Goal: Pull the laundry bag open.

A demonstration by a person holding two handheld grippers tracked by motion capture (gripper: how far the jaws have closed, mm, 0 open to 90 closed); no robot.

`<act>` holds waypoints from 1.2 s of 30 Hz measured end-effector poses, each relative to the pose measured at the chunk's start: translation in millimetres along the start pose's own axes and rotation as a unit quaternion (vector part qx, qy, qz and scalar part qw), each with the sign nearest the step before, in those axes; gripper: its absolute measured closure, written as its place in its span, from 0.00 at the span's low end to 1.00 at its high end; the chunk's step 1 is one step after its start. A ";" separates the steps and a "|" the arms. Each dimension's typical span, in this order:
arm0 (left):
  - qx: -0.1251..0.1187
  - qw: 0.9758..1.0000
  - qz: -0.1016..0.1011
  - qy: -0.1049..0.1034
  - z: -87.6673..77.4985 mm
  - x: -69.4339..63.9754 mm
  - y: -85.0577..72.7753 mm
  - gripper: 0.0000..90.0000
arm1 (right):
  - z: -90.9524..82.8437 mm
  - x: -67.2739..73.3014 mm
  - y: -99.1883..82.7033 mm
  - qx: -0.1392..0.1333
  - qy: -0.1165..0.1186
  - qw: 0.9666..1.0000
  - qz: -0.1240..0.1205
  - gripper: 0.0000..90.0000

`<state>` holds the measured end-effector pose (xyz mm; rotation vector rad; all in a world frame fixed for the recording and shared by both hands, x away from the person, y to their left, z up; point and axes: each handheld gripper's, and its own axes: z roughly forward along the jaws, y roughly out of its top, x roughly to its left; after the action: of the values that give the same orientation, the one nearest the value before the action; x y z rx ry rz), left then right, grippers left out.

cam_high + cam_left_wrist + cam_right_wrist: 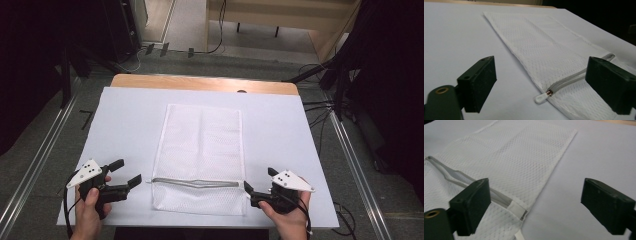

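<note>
A white mesh bag [200,145] lies flat in the middle of the white tabletop [125,120]. A grey zipper [195,182] runs across it near the near end. My left gripper [127,172] is open just left of the bag, level with the zipper. In the left gripper view the white zipper pull [541,98] lies between the spread jaws of the left gripper [544,85], on the mesh bag's [544,42] edge. My right gripper [260,180] is open at the bag's right edge. In the right gripper view the right gripper [539,206] frames the zipper's closed end [515,207] and the bag's [519,152] corner.
A wooden table edge [200,83] shows past the white cover at the back. Metal floor rails [35,165] run along both sides. Cables [320,112] and dark stands crowd the floor at the right and back. Bare white surface lies on either side of the bag.
</note>
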<state>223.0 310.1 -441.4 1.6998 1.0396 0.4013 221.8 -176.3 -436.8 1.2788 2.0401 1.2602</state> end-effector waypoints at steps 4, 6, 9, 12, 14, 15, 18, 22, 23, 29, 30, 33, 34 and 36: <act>-0.001 1.000 0.012 0.004 -2.6 4.2 -0.6 0.05 | -4.7 -16.7 -0.8 -0.011 -0.008 1.000 0.010 0.00; -0.003 1.000 0.009 0.003 -2.9 5.8 -0.9 0.03 | -6.2 -21.0 -1.3 -0.012 -0.009 1.000 0.015 0.00; -0.005 1.000 0.001 0.007 -4.3 13.9 -1.5 0.01 | -10.1 -38.3 -4.2 -0.013 -0.030 0.999 0.022 0.00; -0.004 1.000 0.000 0.015 -5.8 18.8 -1.3 0.01 | -12.1 -47.4 -6.0 -0.012 -0.039 0.999 0.028 0.00; -0.009 1.000 -0.006 0.021 -8.0 22.9 -1.3 0.01 | -13.9 -56.9 -8.1 -0.015 -0.047 0.998 0.040 0.00; -0.012 1.000 -0.007 0.026 -11.0 26.7 -1.5 0.01 | -15.4 -66.4 -11.1 -0.018 -0.055 0.997 0.053 0.00; -0.020 0.999 -0.015 0.034 -16.7 33.4 -2.1 0.01 | -15.7 -75.4 -15.0 -0.018 -0.060 0.996 0.059 0.00; -0.022 0.998 -0.019 0.047 -20.0 41.8 -2.7 0.00 | -13.9 -82.4 -20.3 -0.012 -0.070 0.996 0.052 0.00; -0.024 0.998 -0.024 0.054 -22.4 47.5 -3.0 0.00 | -13.2 -84.0 -21.2 -0.011 -0.073 0.996 0.050 0.00; -0.025 0.996 -0.034 0.073 -29.1 59.0 -3.1 0.00 | -22.6 -105.4 -27.6 -0.031 -0.115 0.990 0.073 0.00; -0.025 0.996 -0.034 0.073 -29.1 59.0 -3.1 0.00 | -22.6 -105.4 -27.6 -0.031 -0.115 0.990 0.073 0.00; -0.022 0.996 -0.032 0.081 -29.4 60.8 -3.6 0.00 | -29.0 -117.2 -33.4 -0.033 -0.116 0.989 0.086 0.00; -0.022 0.996 -0.032 0.081 -28.9 60.8 -3.6 0.00 | -29.0 -117.2 -33.4 -0.033 -0.116 0.989 0.086 0.00; -0.017 0.996 -0.026 0.086 -27.1 58.6 -3.6 0.00 | -27.1 -119.7 -35.3 -0.026 -0.111 0.989 0.089 0.00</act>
<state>235.7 373.3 -446.9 1.6261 1.1917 0.5367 243.5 -298.6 -466.6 1.5297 1.7589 1.1784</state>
